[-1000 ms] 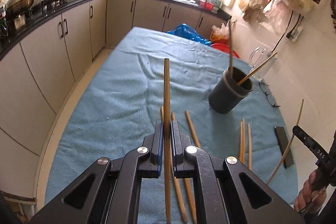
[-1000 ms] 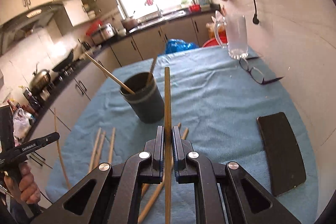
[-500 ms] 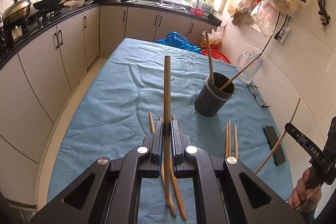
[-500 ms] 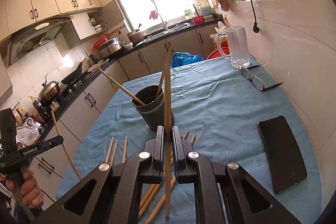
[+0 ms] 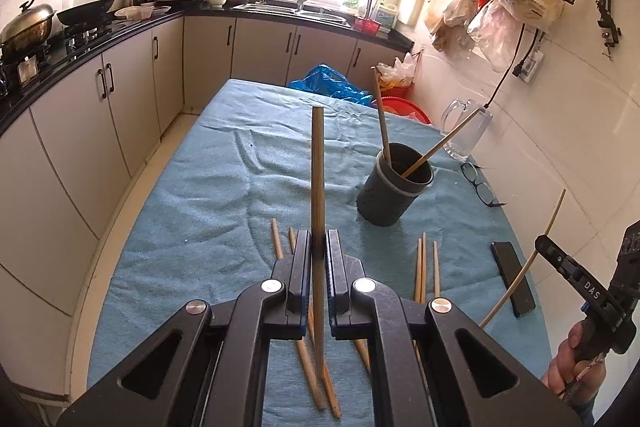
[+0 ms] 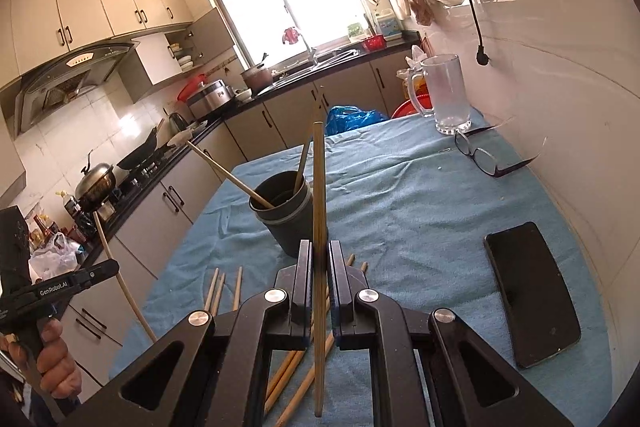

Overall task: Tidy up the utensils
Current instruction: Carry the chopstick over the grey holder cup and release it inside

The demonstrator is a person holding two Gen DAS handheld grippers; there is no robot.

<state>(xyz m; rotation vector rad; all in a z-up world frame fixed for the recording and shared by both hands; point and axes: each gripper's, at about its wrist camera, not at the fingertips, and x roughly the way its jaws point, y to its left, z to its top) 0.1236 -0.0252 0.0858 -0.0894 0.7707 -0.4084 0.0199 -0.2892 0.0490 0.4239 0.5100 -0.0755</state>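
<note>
Bamboo-coloured wooden chopsticks are the work here, and each gripper has one pinched upright between nearly closed jaws: the left gripper [image 5: 318, 259] clamps a long tan chopstick [image 5: 317, 179], and the right gripper [image 6: 319, 267] clamps another tan chopstick [image 6: 319, 203]. Both sticks cross the jaws at about mid-length, their upper ends well above the fingers.

The step in hand looks like carrying, with the sticks lifted off the blue towelling tablecloth [image 5: 224, 195] and not yet dropped in. The dark grey cylindrical holder [image 5: 394, 189], seen again from the right wrist [image 6: 286, 219], stands ahead of both grippers and to the right of the left one, already holding two leaning sticks. The right gripper's stick stands just in front of it.

Next, I judge, each lower tip must be brought over the open rim and released, one gripper at a time to avoid crowding. Several loose chopsticks [image 5: 424, 267] lie flat on the cloth near the holder's base.
</note>
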